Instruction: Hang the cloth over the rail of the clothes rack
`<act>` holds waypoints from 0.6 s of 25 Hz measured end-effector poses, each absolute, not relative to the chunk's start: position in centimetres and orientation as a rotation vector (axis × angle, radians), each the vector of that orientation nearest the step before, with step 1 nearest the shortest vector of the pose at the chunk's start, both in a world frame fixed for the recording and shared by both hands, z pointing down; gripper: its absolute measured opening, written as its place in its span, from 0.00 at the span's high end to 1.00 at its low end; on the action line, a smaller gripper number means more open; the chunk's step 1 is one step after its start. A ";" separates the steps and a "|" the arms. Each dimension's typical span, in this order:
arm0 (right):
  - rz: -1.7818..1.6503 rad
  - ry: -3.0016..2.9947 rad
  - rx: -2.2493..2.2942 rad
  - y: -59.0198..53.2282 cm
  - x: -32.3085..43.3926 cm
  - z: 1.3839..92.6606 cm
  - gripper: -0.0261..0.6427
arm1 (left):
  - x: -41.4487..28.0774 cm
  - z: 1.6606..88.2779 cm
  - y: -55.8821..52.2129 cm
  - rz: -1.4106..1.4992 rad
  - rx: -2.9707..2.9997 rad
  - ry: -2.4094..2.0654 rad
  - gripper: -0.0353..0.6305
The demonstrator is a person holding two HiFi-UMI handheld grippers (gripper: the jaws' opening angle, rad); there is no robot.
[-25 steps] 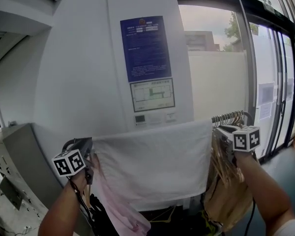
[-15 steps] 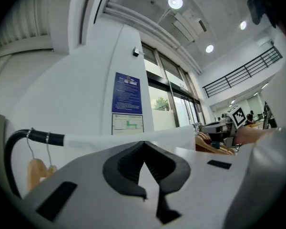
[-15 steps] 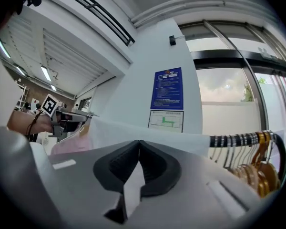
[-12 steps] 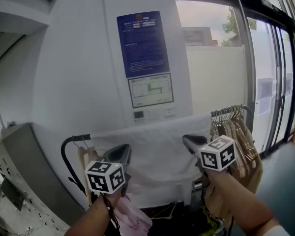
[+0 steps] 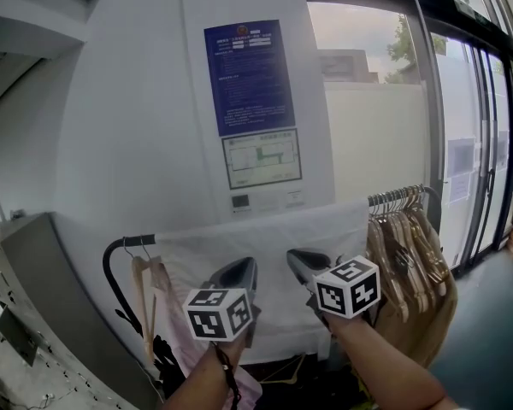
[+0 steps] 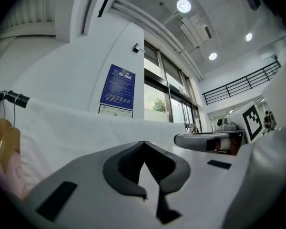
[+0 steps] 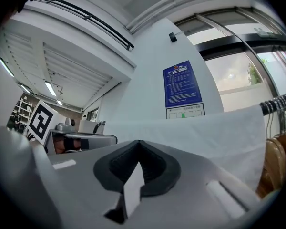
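Note:
The white cloth (image 5: 269, 242) hangs draped over the black rail (image 5: 124, 244) of the clothes rack, spread flat between its left bend and the hangers. Both grippers float in front of it, close together and apart from the fabric. My left gripper (image 5: 239, 272) is shut with nothing in it, and my right gripper (image 5: 301, 259) is shut and empty too. The left gripper view has the closed jaws (image 6: 143, 144) aimed at the cloth (image 6: 76, 128) and the rail end (image 6: 12, 97). The right gripper view has its closed jaws (image 7: 139, 144) before the cloth (image 7: 219, 132).
Wooden hangers (image 5: 410, 233) crowd the rail's right end, and a pink garment (image 5: 175, 319) hangs at the left under the cloth. A white wall with a blue poster (image 5: 250, 75) stands behind, glass doors (image 5: 479, 143) at right, a grey cabinet (image 5: 34, 263) at left.
Both grippers let go of the cloth's top corners, drew back toward the middle and toward me, and shut. The cloth stays on the rail.

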State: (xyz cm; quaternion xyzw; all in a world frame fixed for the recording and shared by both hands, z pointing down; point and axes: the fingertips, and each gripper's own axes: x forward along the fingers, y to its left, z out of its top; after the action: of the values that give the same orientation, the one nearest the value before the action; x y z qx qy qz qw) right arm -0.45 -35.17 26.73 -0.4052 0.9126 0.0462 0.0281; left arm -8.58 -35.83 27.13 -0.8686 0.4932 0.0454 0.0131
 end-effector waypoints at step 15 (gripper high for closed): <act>0.154 2.809 -1.242 -36.4 -0.7 26.9 0.96 | -7.6 26.7 -37.7 0.183 -2.727 1.480 0.94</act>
State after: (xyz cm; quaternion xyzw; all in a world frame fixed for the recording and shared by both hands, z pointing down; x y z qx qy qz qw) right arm -0.67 -36.40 26.90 -0.4036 0.9130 0.0499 0.0333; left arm -7.56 -37.67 26.67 -0.8773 0.4760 0.0589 0.0167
